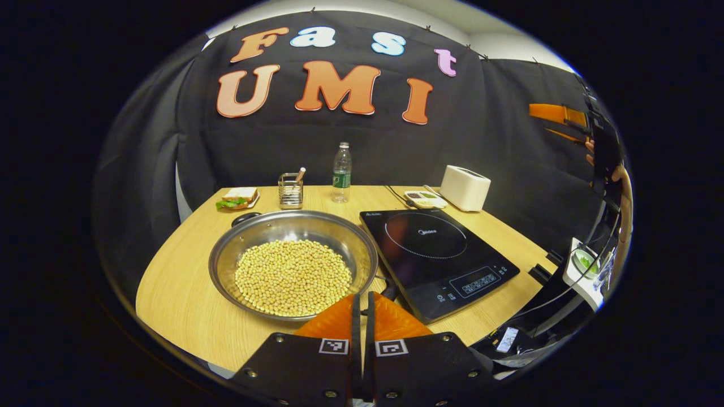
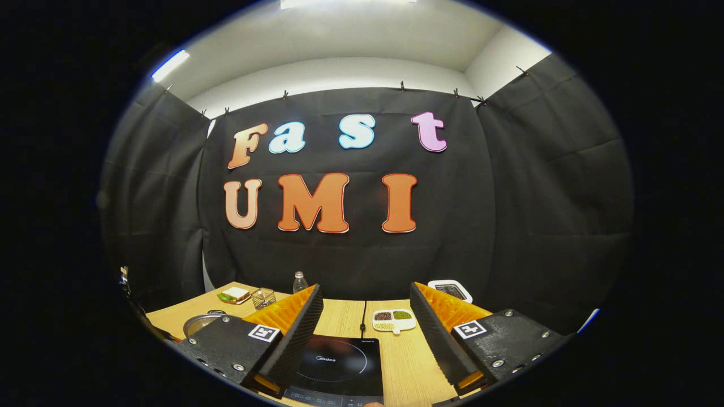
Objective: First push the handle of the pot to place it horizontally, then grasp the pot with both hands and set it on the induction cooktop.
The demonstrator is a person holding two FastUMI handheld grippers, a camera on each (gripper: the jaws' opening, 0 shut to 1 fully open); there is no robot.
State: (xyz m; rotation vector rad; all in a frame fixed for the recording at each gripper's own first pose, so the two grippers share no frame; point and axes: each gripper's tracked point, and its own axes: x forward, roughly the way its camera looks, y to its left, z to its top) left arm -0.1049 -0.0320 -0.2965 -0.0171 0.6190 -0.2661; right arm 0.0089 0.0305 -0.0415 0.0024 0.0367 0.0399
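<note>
A wide steel pot full of pale beans sits on the wooden table, left of the black induction cooktop. One black pot handle points to the far left; the other handle lies near the cooktop's front corner. My left gripper is shut with nothing in it, its tips just over the pot's near rim and beside that near handle. My right gripper hangs open high above the cooktop, holding nothing. The pot's rim shows to its lower left.
At the table's back stand a sandwich plate, a wire basket, a water bottle, a divided dish and a white toaster. A white power strip and cables lie off the right edge.
</note>
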